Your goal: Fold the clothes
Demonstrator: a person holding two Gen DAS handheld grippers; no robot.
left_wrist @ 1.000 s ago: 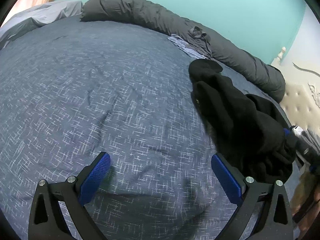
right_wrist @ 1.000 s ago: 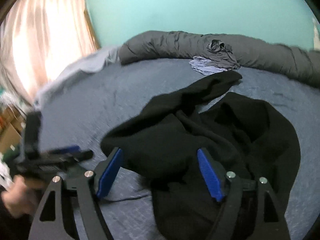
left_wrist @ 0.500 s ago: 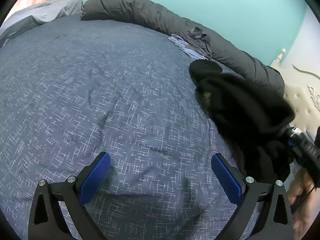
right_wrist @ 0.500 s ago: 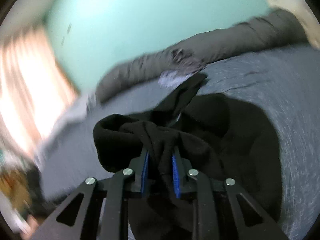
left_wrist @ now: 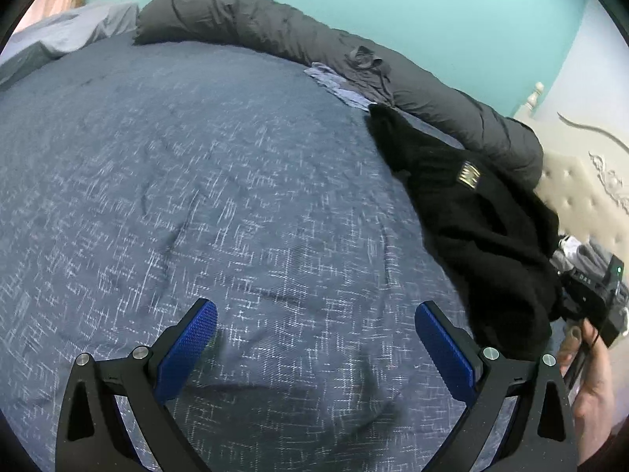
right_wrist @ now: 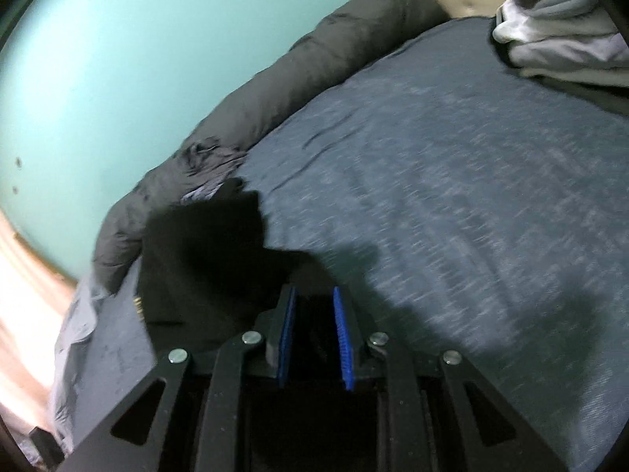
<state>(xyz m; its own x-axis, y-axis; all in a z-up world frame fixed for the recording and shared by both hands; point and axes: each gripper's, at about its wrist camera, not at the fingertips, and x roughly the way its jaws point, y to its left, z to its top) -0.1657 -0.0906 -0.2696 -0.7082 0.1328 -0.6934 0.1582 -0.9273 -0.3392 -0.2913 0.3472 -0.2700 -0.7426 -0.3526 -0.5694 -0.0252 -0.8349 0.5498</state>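
Observation:
A black garment with a small gold label lies bunched along the right side of the blue bed cover. Its near end rises to my right gripper, which a hand holds at the far right. In the right wrist view my right gripper is shut on a fold of the black garment, which trails left and away from the narrow blue pads. My left gripper hovers open over bare bed cover, left of the garment and touching nothing.
A rolled dark grey duvet runs along the far edge by the teal wall. A small lilac garment lies against it. A pile of pale folded clothes sits at the bed's far corner near a beige headboard.
My right gripper went from open around the black garment to shut on it, then lifted and swung right, dragging the cloth. The left gripper stayed open and almost still.

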